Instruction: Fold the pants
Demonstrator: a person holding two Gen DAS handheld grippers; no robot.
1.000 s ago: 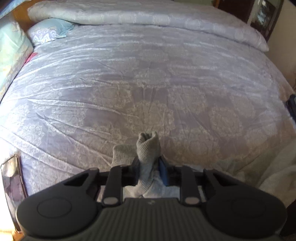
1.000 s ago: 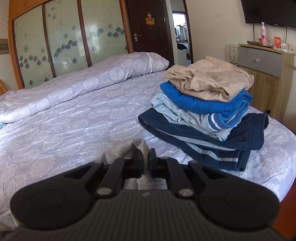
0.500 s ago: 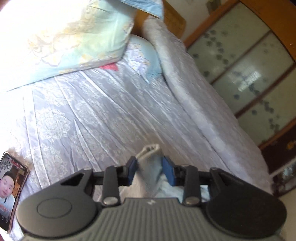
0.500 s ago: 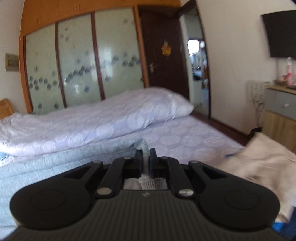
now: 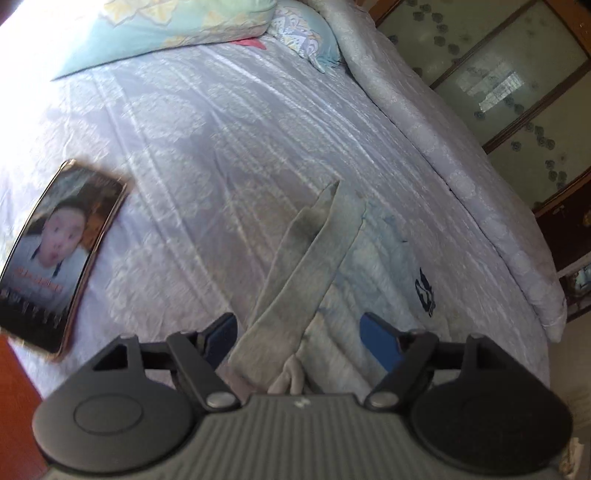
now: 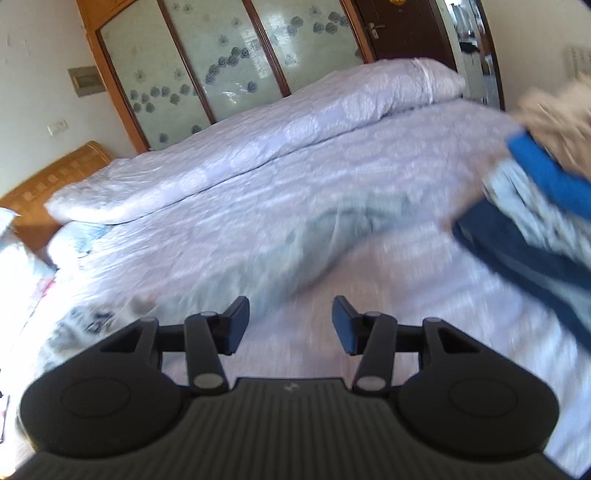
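The pale grey-blue pants point(image 5: 369, 273) lie spread on the lilac bedspread point(image 5: 221, 129), a dark logo on them. A grey waistband strip point(image 5: 303, 273) runs up between the fingers of my left gripper point(image 5: 301, 332), which is open just above it. In the right wrist view the pants point(image 6: 314, 240) are a blurred grey shape ahead and left of my right gripper point(image 6: 290, 321), which is open and empty over the bed.
A phone point(image 5: 55, 258) with a lit screen lies at the bed's left edge. Pillows point(image 5: 177, 26) and a rolled duvet point(image 6: 258, 147) lie along the far side. A stack of folded clothes point(image 6: 546, 206) sits at the right.
Both grippers have opened and let go of the pants, which now lie on the bed. Both views have swung down toward the bedspread.
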